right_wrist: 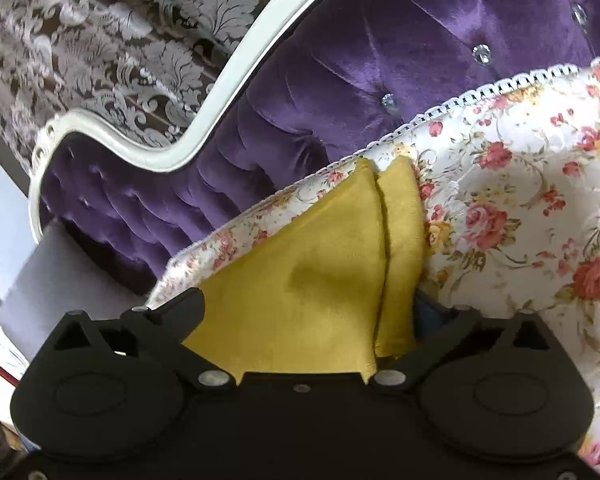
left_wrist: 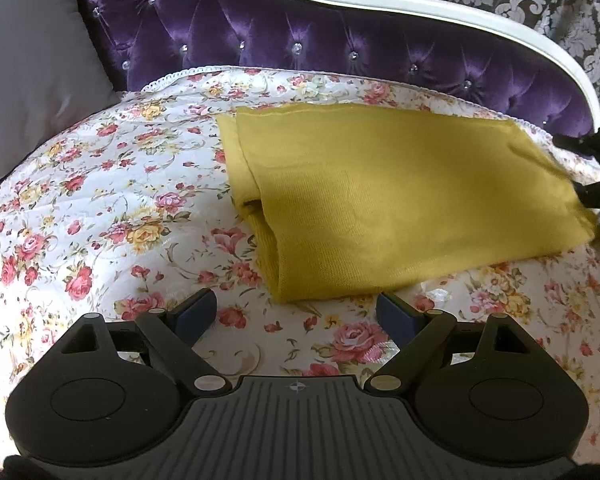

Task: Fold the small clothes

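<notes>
A mustard-yellow garment (left_wrist: 380,196) lies folded in layers on the floral quilt (left_wrist: 100,208). My left gripper (left_wrist: 296,314) is open and empty, just in front of the garment's near corner, above the quilt. In the right wrist view the same garment (right_wrist: 300,280) fills the space between my right gripper's (right_wrist: 308,312) wide-open fingers; its edge runs in under the gripper body. The right finger is partly hidden behind the cloth. The right gripper shows as a dark shape at the garment's right edge in the left wrist view (left_wrist: 596,184).
A purple tufted sofa back (left_wrist: 300,40) with a white curved frame (left_wrist: 460,16) rises behind the quilt. A grey cushion (left_wrist: 28,80) sits at the left. Patterned wallpaper (right_wrist: 100,40) is behind the sofa.
</notes>
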### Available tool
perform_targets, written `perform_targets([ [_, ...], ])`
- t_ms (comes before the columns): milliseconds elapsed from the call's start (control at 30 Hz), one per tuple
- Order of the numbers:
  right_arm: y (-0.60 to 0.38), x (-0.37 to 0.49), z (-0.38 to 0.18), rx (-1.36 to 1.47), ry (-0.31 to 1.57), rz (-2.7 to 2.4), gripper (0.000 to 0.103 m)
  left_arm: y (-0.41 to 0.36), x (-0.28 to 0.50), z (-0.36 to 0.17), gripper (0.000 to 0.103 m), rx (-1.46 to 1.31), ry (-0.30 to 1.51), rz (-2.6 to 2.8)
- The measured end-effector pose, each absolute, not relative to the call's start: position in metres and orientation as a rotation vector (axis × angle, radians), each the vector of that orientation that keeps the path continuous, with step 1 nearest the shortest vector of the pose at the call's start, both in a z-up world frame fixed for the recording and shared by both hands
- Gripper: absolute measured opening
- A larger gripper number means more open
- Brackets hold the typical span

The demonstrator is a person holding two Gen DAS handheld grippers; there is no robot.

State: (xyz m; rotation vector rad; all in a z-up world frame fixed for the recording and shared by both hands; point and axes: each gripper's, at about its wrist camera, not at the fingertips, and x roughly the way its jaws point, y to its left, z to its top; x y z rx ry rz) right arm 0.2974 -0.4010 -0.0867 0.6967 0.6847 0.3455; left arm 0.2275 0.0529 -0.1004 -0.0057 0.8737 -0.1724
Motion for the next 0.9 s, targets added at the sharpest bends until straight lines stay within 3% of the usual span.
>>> perform_targets([
  [133, -0.405, 0.300, -0.087, 0.720, 0.695, 0.352, 0.102, 0.054, 0.228, -0.101, 0.087, -0.007, 0.875, -0.173],
  [200, -0.406, 0.301, -0.087, 0.719, 0.705, 0.340, 0.096, 0.053, 0.228, -0.101, 0.087, -0.002, 0.875, -0.171],
  [400, -0.404, 0.299, -0.083, 0.588, 0.737, 0.302, 0.062, 0.052, 0.228, -0.102, 0.087, 0.000, 0.874, -0.167],
  [533, -0.413, 0.301, -0.089, 0.607, 0.777, 0.280, 0.024, 0.052, 0.228, -0.103, 0.087, 0.004, 0.873, -0.165],
  [900, -0.401, 0.299, -0.069, 0.516, 0.751, 0.260, 0.021, 0.056, 0.222, -0.092, 0.087, -0.036, 0.845, -0.170],
])
